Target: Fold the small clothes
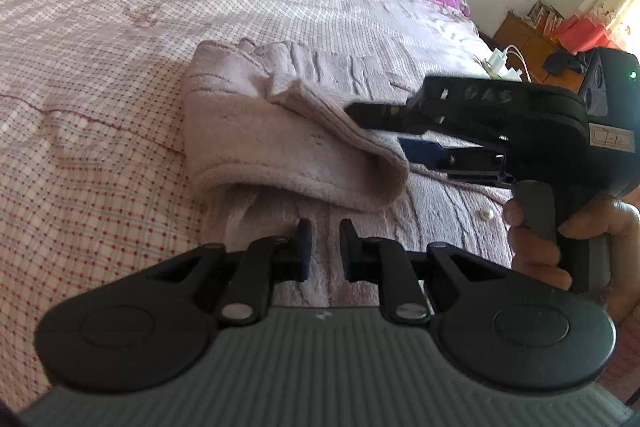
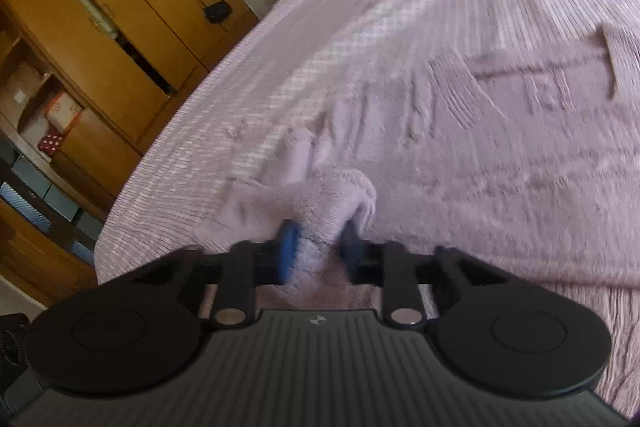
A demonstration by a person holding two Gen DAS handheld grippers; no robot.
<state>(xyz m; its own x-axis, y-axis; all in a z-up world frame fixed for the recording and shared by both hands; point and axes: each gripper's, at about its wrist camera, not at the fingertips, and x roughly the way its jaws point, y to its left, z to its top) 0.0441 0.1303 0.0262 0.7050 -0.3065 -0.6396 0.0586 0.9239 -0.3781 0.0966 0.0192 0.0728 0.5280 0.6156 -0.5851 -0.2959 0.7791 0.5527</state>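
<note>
Left wrist only: hand (image 1: 560,239) on right gripper (image 1: 384,131)

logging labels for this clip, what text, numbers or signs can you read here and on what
Faint handwritten marks on the top of the right gripper: too smeared to read.
White sticker on that gripper's body: boxed marks, too small to read.
Small white emblem on the grey body of each gripper: a logo, no letters.
Books on the far cabinet: spines too small to read.
Nothing else bears readable text.
</note>
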